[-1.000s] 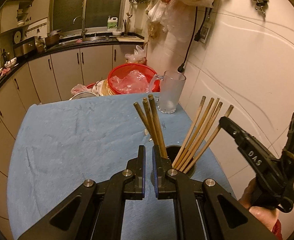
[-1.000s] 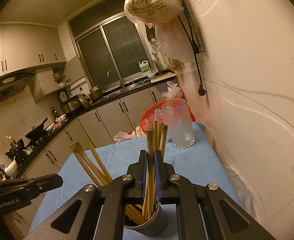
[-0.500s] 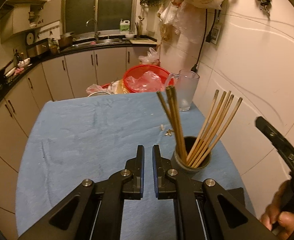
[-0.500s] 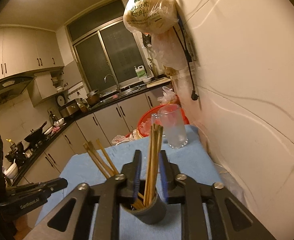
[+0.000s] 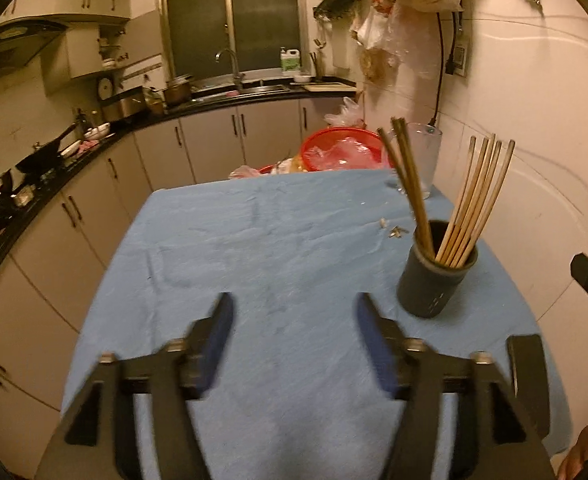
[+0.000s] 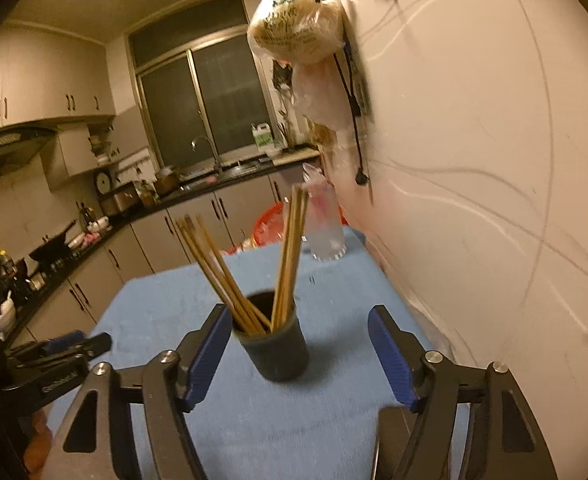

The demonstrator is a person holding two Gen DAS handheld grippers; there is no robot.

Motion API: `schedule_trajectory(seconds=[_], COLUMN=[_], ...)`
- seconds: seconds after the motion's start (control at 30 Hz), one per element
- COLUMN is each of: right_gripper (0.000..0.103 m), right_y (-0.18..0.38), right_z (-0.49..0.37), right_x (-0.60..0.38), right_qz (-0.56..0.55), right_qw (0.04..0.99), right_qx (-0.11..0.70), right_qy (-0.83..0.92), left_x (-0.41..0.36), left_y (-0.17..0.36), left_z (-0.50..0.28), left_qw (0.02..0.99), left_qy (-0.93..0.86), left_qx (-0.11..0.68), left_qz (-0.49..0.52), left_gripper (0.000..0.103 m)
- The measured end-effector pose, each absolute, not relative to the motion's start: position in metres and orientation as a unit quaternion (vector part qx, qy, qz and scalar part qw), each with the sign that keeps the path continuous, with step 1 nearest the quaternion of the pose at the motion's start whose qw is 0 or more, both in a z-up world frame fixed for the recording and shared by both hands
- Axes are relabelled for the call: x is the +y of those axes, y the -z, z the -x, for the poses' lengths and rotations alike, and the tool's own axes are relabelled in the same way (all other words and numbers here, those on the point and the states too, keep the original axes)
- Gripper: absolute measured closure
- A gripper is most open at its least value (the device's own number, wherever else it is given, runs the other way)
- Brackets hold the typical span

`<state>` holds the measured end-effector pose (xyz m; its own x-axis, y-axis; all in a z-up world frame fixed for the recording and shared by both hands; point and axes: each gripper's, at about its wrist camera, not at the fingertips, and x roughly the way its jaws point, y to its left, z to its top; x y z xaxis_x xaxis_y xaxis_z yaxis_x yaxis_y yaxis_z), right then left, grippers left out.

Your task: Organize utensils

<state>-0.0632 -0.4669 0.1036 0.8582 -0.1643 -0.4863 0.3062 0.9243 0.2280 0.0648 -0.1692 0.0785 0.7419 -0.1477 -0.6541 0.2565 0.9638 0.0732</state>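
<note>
Dim kitchen, warm light. Tabletop (image 5: 277, 240) under a blue cloth, wrinkled, a few small scraps (image 5: 394, 230) near the cup. Right edge runs along a white wall (image 6: 474, 200); far edge faces cabinets (image 5: 213, 144) and a sink (image 5: 253, 88). Dark cup (image 5: 434, 276) stands upright near the right edge, chopsticks (image 5: 474, 200) in it, fanned in two bunches. Glass jug (image 5: 424, 160) at the far right corner, red basket (image 5: 342, 152) beyond the edge. Left and middle of the cloth lie bare. Left tool (image 5: 294, 340) jaws opening, nothing between them, over bare cloth left of the cup. Right tool (image 6: 298, 356) jaws opening, the cup between them but not touched.
</note>
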Motion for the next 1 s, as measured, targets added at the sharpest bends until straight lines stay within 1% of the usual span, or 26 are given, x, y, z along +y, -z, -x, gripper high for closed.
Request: schedule_trajectory(seconds=[0.07,0.1,0.13,0.23,0.27,0.3,0.43,0.57,0.77,1.0], right_gripper=[0.028,0.026,0.025,0.025,0.023,0.021,0.021,0.021,0.021,0.021], right_y=[-0.098,-0.094,-0.089,-0.078,-0.075,-0.071,-0.061,-0.054,-0.043,-0.033], right_z=[0.07,0.075,0.081,0.105,0.113,0.119,0.128,0.125,0.111,0.104], right_x=[-0.461,-0.456,-0.45,-0.433,-0.427,-0.423,-0.417,-0.417,-0.405,-0.402], right_qz=[-0.15,-0.148,-0.148,-0.146,-0.135,-0.123,-0.104,-0.111,-0.081,-0.069], right_qw=[0.947,0.943,0.938,0.939,0.941,0.942,0.935,0.927,0.926,0.923], right_qx=[0.25,0.258,0.268,0.262,0.256,0.253,0.27,0.285,0.308,0.315], right_qy=[0.139,0.151,0.162,0.169,0.173,0.182,0.205,0.215,0.204,0.21], left_x=[-0.161,-0.16,-0.158,-0.152,-0.149,-0.148,-0.147,-0.146,-0.133,-0.137], left_y=[-0.074,-0.072,-0.069,-0.057,-0.052,-0.048,-0.032,-0.021,-0.018,-0.005], left_z=[-0.05,-0.046,-0.04,-0.02,-0.013,-0.008,0.004,0.003,-0.001,-0.003], left_qw=[0.937,0.938,0.938,0.941,0.941,0.94,0.932,0.93,0.93,0.927], left_qy=[0.085,0.079,0.073,0.063,0.056,0.054,0.049,0.031,0.081,0.062], left_qx=[0.326,0.323,0.321,0.311,0.308,0.31,0.316,0.316,0.333,0.341], left_qz=[-0.091,-0.096,-0.104,-0.119,-0.125,-0.13,-0.169,-0.184,-0.132,-0.143], left_gripper=[0.026,0.022,0.015,0.011,0.009,0.008,0.008,0.008,0.008,0.008])
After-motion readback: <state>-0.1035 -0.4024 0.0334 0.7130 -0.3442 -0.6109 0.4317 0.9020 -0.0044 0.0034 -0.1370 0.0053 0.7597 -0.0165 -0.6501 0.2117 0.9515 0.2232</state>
